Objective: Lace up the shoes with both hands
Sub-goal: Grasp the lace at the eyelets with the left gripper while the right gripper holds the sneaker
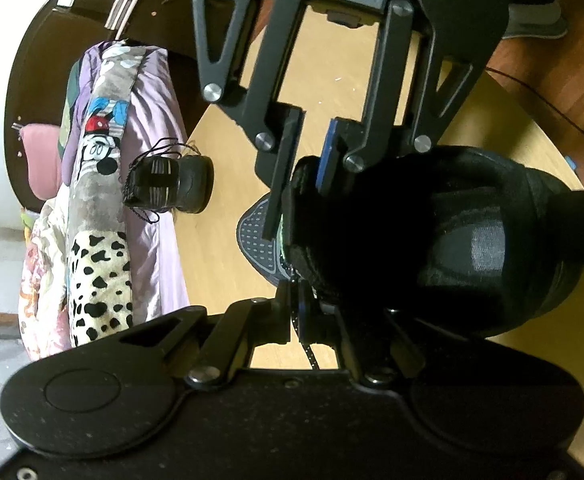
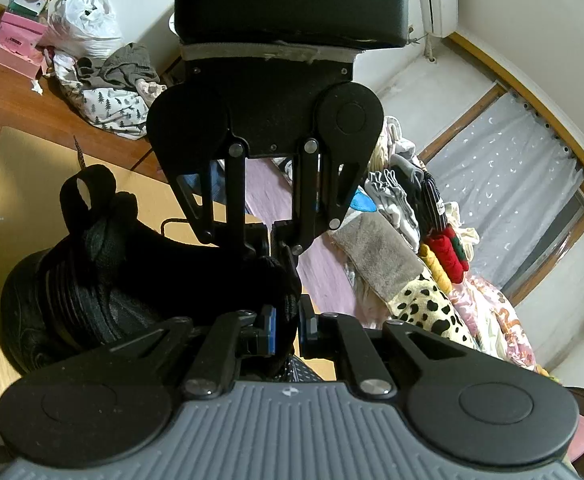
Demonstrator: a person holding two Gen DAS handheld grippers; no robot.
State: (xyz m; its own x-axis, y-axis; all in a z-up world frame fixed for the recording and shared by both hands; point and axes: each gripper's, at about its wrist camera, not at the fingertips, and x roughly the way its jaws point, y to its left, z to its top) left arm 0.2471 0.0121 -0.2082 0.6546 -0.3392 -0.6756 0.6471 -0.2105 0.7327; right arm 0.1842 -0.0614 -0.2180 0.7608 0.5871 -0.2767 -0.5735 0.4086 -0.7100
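- Black shoe (image 1: 472,240): lies on the light wooden worktop (image 1: 332,92), toe end toward the bed (image 1: 147,168). This shoe serves as the landmark below.
- Tongue and collar area: both grippers meet at the shoe's upper edge, facing each other across it.
- Lace (image 1: 306,344): a black cord with pale flecks runs from the shoe's upper down into the left gripper (image 1: 298,316).
- Left gripper: fingers closed fully together, with the lace pinched between them just beside the shoe's upper.
- Right gripper (image 2: 285,320): fingers drawn nearly together, gripping a fold of the shoe's black upper material, seen between the blue pads (image 2: 269,326).
- Heel loop (image 2: 87,192): stands upright at the shoe's rear end, away from both grippers.
- Second shoe (image 1: 171,184): also black, sits on the same worktop well apart from the landmark shoe, near the bed edge, with loose lace strands around it.
- Bed: beyond the worktop from the shoe, covered in lilac sheet and piled with patterned blankets and clothes (image 2: 432,216).
- Wooden floor (image 2: 7,92): beyond the shoe's heel side, carrying bags and pink boxes (image 2: 15,40).
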